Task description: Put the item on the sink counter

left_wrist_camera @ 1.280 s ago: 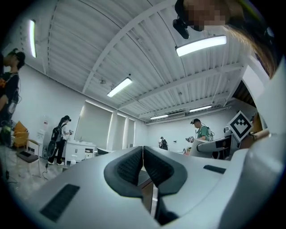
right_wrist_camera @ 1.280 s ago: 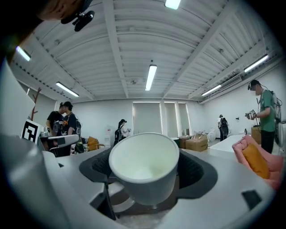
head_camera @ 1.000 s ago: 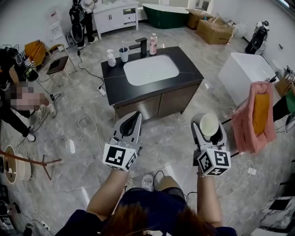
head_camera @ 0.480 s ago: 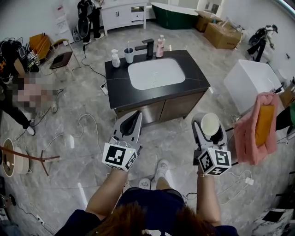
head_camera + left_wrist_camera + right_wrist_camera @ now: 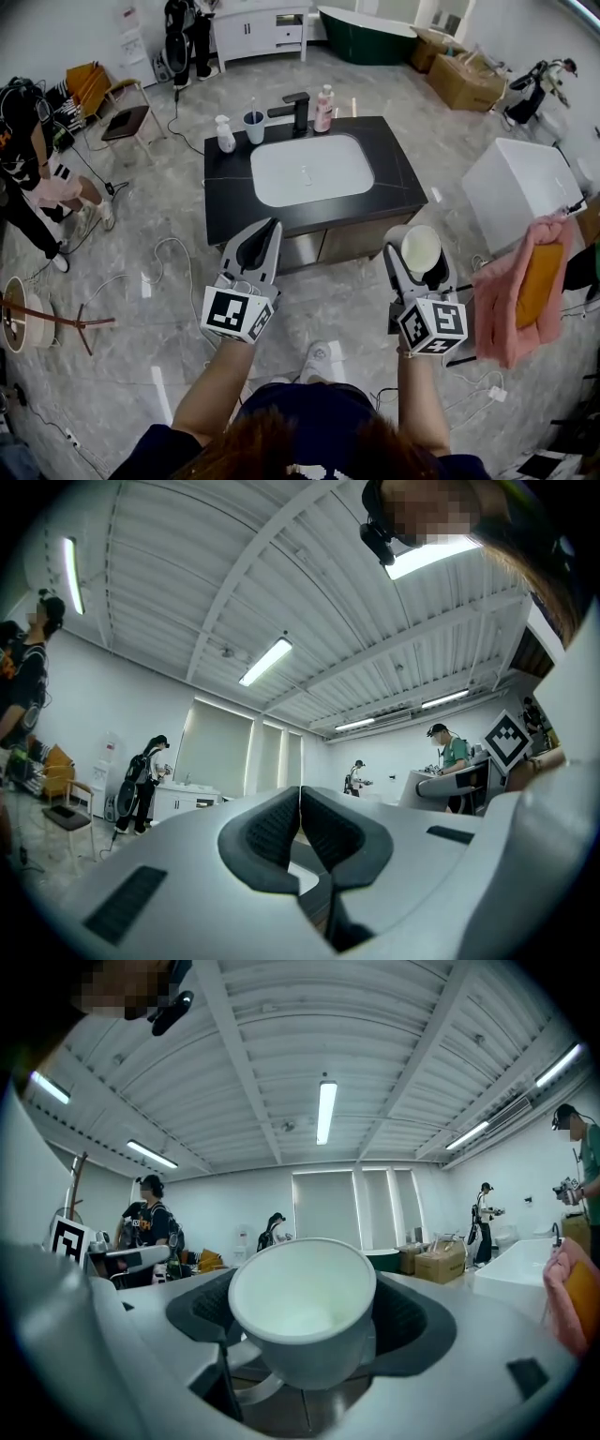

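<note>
A white cup [image 5: 421, 250] [image 5: 302, 1307] with a handle sits upright between the jaws of my right gripper [image 5: 419, 261] [image 5: 305, 1321], which is shut on it, empty inside. My left gripper [image 5: 255, 248] [image 5: 300, 822] is shut with its pads pressed together and nothing in them. Both are held above the floor, in front of the black sink counter [image 5: 220, 201] with its white basin [image 5: 305, 169]. At the counter's back edge stand a black tap [image 5: 294, 109], a pink bottle [image 5: 324, 107], a cup with a toothbrush [image 5: 253, 127] and a white pump bottle [image 5: 225, 135].
Cables [image 5: 173, 255] trail over the grey marble floor left of the counter. A pink towel [image 5: 521, 295] hangs at the right beside a white tub [image 5: 521, 182]. People [image 5: 28, 169] stand at the left and rear. A wooden stand [image 5: 52, 321] is at the far left.
The sink counter has come closer and more central in the head view. Both grippers keep their hold and pose, the cup still in the right one.
</note>
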{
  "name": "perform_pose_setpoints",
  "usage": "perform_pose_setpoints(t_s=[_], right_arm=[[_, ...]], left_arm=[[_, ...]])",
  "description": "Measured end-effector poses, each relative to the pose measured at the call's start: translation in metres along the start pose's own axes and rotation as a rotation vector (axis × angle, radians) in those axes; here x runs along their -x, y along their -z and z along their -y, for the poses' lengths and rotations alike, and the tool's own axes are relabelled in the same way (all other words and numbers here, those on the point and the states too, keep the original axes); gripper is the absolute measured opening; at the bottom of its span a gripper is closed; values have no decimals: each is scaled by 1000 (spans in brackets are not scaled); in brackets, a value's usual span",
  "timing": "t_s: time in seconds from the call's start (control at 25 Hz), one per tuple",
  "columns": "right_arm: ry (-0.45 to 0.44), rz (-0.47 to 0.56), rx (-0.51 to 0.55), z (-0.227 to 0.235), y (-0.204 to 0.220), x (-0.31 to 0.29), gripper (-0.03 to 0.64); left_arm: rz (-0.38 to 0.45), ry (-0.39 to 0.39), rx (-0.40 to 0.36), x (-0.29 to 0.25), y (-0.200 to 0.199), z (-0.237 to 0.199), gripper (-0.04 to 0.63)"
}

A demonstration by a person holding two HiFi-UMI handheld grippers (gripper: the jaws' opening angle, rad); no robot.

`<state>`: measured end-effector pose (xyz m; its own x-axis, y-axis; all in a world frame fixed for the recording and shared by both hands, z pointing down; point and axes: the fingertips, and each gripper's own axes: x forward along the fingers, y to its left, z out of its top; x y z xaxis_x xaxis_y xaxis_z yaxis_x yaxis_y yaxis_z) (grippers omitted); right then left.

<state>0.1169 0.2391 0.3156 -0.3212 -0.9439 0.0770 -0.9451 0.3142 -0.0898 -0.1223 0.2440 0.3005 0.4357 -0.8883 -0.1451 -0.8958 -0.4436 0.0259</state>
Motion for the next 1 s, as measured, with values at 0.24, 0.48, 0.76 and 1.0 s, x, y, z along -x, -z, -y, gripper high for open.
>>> perform_pose_setpoints(t_s=[0.24,0.48,0.76,1.0], right_arm=[[-36,-7,8,58,-1,-51,445],[-47,-27,6,97,3,-84,445],[-69,-53,-7,110,17,-122,443],[-31,-49,-3,125,20,-172,443]], left_arm=[[14,-35,-10,-71,15,-2,23],[3,-73,2,-102,33,-1,23],[-11,-72,0,-144,47,-10,23],[16,-28,20,-204,60,-41,23]])
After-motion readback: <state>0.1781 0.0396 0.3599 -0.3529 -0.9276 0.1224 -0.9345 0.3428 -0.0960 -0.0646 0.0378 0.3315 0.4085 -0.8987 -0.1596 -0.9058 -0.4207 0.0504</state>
